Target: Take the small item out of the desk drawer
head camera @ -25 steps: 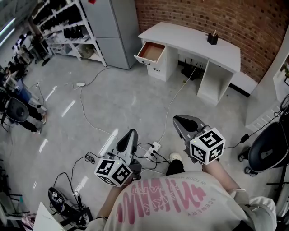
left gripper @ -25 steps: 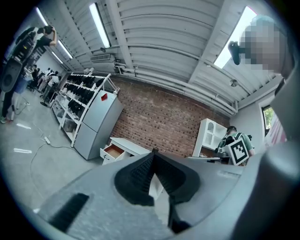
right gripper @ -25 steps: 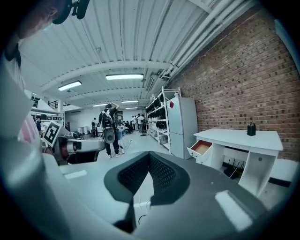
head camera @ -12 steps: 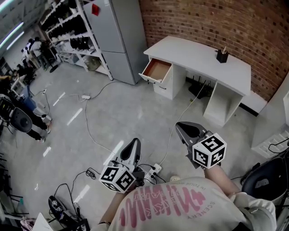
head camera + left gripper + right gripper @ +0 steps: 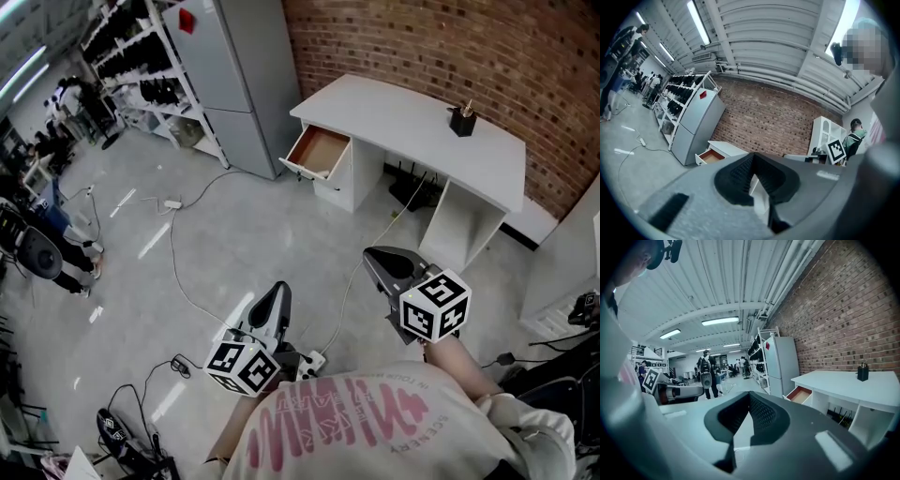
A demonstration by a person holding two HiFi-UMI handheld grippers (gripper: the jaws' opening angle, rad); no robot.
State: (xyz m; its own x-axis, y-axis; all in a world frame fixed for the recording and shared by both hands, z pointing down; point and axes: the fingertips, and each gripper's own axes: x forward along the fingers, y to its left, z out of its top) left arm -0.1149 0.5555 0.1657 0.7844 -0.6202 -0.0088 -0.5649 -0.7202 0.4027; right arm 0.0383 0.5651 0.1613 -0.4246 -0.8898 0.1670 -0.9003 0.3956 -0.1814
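Observation:
The white desk stands against the brick wall, a few steps ahead of me. Its top left drawer is pulled open and shows a brown inside; no small item can be made out in it from here. My left gripper is held low over the floor, shut and empty. To its right, my right gripper is also shut with nothing in it. The open drawer shows far off in the left gripper view, and the same drawer in the right gripper view.
A black pen holder stands on the desk top. A grey cabinet and shelving racks stand left of the desk. Cables and a power strip lie on the floor by my feet. People stand far left.
The desk has come a little nearer and shifted in the head view as the person walks toward it. Both grippers stay shut and hold the same stance.

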